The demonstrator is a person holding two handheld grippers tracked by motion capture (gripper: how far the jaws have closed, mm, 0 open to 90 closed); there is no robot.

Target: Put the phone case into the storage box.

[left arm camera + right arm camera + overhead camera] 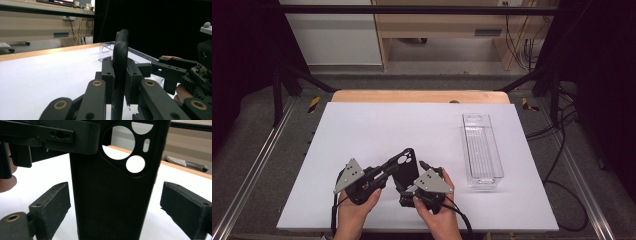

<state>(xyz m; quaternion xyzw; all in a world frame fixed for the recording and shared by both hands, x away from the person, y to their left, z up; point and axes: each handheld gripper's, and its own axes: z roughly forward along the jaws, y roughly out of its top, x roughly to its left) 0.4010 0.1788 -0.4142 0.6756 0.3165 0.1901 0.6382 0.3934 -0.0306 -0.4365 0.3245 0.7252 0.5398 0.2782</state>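
High view: clear plastic bin (482, 150) at 3 o'clock, apparently empty. Black phone case (406, 167) at 6 o'clock, upright, pinched by left gripper (388, 169). Right gripper (117, 220) jaws spread either side of case.

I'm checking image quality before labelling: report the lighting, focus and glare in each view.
High view: white table evenly lit, surroundings nearly black, clear tray shows faint glints. Left gripper view: phone case edge-on and softly blurred between the left gripper pads, background dark at right. Right gripper view: the case is a flat black silhouette against the bright table, the right gripper standing open, close parts slightly soft.
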